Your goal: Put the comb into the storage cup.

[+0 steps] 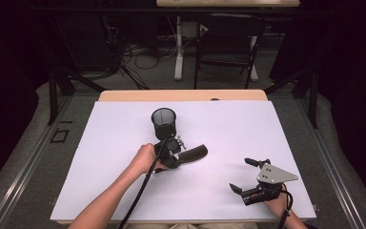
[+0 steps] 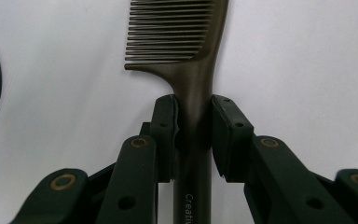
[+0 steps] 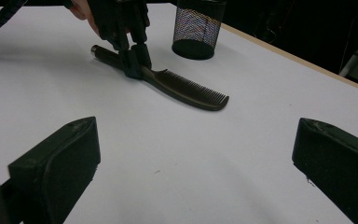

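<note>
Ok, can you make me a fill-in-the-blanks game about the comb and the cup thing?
1. The left tool is shut on the ____ of the comb.
2. The comb lies on the ____ table cover.
3. The black mesh cup stands ____, apart from the comb.
4. The right tool has its jaws ____, with nothing between them.

Missing words: handle; white; upright; open
</note>
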A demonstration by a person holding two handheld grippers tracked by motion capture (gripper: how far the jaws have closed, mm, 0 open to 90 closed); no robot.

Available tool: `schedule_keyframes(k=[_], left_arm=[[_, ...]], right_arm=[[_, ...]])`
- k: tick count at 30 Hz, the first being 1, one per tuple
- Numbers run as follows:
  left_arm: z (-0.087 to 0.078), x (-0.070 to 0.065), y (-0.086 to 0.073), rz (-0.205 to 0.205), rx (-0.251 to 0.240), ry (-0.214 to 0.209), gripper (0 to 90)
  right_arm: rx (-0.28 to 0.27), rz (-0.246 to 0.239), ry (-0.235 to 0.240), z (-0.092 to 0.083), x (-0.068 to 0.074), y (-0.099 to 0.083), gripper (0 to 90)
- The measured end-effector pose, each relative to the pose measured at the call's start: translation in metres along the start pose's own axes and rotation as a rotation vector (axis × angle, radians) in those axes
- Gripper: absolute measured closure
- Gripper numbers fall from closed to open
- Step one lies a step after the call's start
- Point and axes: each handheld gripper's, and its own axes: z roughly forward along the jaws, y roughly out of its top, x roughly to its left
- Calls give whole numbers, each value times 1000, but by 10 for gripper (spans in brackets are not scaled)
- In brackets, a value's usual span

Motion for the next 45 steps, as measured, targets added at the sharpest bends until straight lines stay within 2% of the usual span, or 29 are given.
schedule_keyframes(k=[2,5,8,16,23,30,38,41,45], left_arm=[[-1,0,-1,-5,-8,-4,717],[-5,-2,-3,-17,-45,-9,718],[-8,-2,-6,-13,-65,-4,718],[-16,-1,-20,-58,-154,-7,718],[-21,-1,-28,-71,-186,-3,718],[-27,-2,-35,-88,-244,6,717],[-32,-2,-43,-103,-282,12,717],[-33,-3,-46,-123,-310,10,717],[-36,-3,-50,-128,-334,18,717]], right_arm=[[2,-1,0,0,0,0,5],[3,1,-3,0,0,0,5],[1,5,-2,0,0,0,5],[5,3,-1,1,0,0,5],[1,2,-1,0,0,0,5],[5,4,-1,1,0,0,5],[4,2,-2,1,0,0,5],[3,1,-1,1,0,0,5],[3,3,-1,0,0,0,5]])
